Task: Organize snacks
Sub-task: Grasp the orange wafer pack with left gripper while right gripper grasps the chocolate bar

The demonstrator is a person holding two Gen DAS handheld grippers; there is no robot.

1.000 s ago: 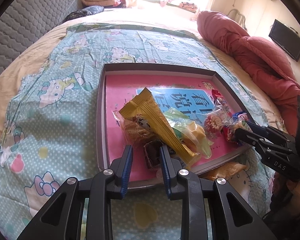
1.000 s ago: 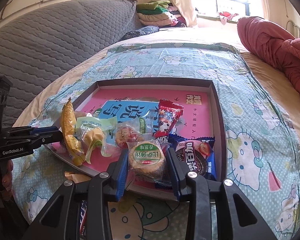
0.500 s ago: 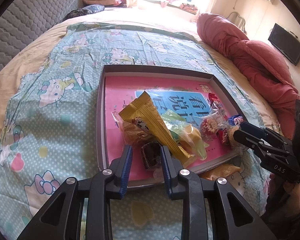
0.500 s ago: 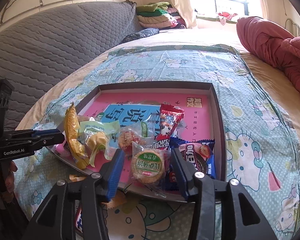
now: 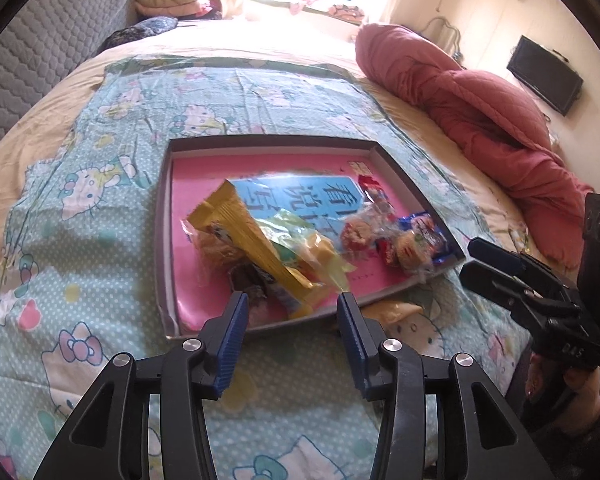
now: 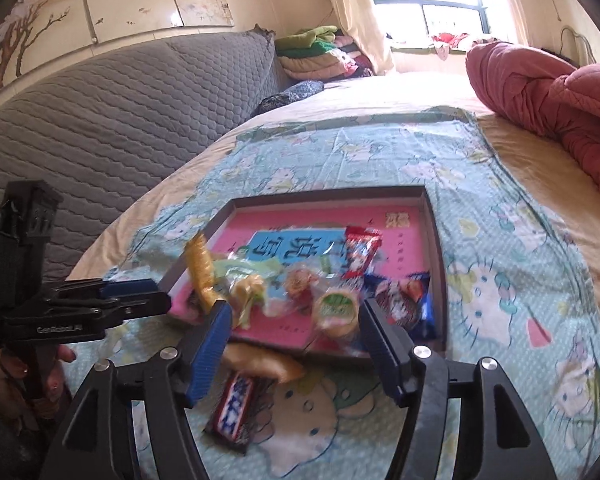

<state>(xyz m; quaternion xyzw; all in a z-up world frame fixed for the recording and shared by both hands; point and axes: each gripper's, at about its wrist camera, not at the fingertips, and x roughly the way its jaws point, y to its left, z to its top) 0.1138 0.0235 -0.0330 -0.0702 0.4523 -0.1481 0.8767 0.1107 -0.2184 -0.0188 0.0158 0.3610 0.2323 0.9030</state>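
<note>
A shallow grey tray (image 5: pixel 162 240) with a pink lining lies on the bed and holds several wrapped snacks. Among them are a long yellow packet (image 5: pixel 244 232), a dark brown sweet (image 5: pixel 248 280) and a round green-labelled biscuit (image 6: pixel 336 308). My left gripper (image 5: pixel 292 308) hovers at the tray's near rim, its jaws opening; the brown sweet lies just beyond the left fingertip, untouched. My right gripper (image 6: pixel 296 312) is opening too, and the green biscuit lies in the tray between its fingers, clear of both pads. Each gripper shows in the other's view: the right gripper (image 5: pixel 470 260) and the left gripper (image 6: pixel 156 296).
Two snacks lie loose on the blue cat-print sheet (image 6: pixel 500 240) in front of the tray: a pale yellow packet (image 6: pixel 264 364) and a dark bar (image 6: pixel 234 408). A red quilt (image 5: pixel 480 112) is heaped at the right. A grey padded headboard (image 6: pixel 120 128) runs along the left.
Both grippers have opened wider and drawn back and up from the tray. The brown sweet and the green biscuit, earlier held between the pads, now lie free in the tray.
</note>
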